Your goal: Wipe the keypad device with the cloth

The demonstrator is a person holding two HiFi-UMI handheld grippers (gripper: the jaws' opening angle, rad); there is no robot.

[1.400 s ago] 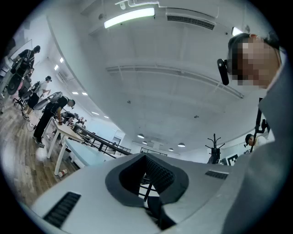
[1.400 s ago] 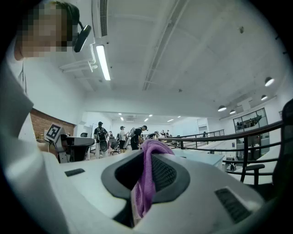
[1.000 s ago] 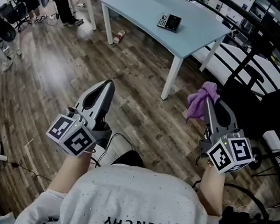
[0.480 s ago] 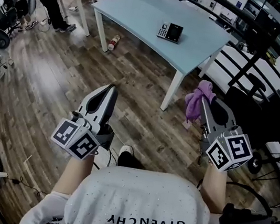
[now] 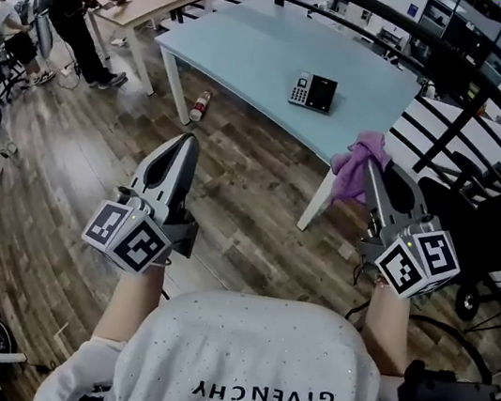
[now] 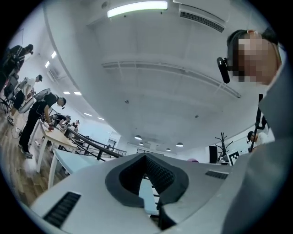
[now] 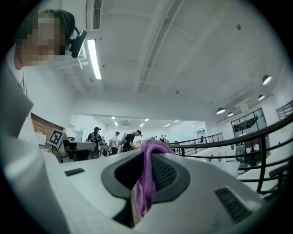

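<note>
1. The cloth [image 7: 145, 183] is seen as soft, napped purple fabric, matt throughout.
2. The left gripper [image 6: 146, 157] is cased in smooth, pale grey plastic with a matt finish; its pads [image 6: 161, 176] are dark, finely ribbed and rubber-like.
3. The keypad device [image 5: 312, 92] is shown with a glossy dark screen beside a lighter plastic key field.
4. The table [image 5: 257, 48] is topped by a smooth, pale blue surface with a faint sheen.
5. The floor [image 5: 244, 184] is laid in grained wood planks, lightly glossy.

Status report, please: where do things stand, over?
Left hand-held gripper shut, empty; right hand-held gripper shut on purple cloth. Keypad device on table, untouched. Bottle on floor, aside.
</note>
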